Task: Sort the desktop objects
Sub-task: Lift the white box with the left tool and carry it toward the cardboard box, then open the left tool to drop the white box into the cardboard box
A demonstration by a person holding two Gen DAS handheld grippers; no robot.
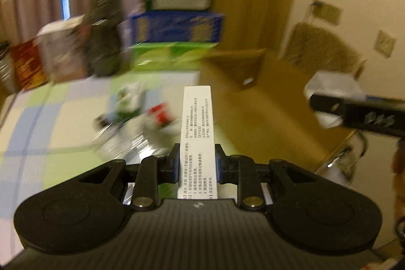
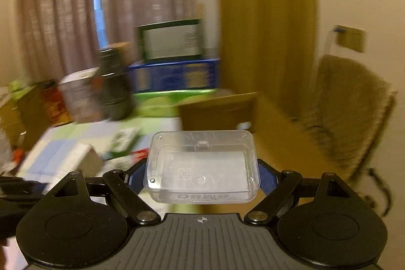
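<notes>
My left gripper (image 1: 197,158) is shut on a long narrow white box (image 1: 197,123) printed with black text, held above the table. My right gripper (image 2: 202,176) is shut on a clear plastic case (image 2: 202,166), also held in the air. The right gripper also shows at the right edge of the left wrist view (image 1: 354,113). Blurred small items lie on the checked tablecloth (image 1: 50,123): a red and white packet (image 1: 162,115) and a green and white pack (image 1: 129,98). An open cardboard box (image 1: 253,82) stands to the right of them.
Stacked boxes, blue (image 1: 177,27) over green (image 1: 172,52), stand at the table's back, with a dark jar (image 1: 106,34) and white canister (image 1: 63,49) to their left. A chair (image 2: 349,113) is at the right. Curtains hang behind.
</notes>
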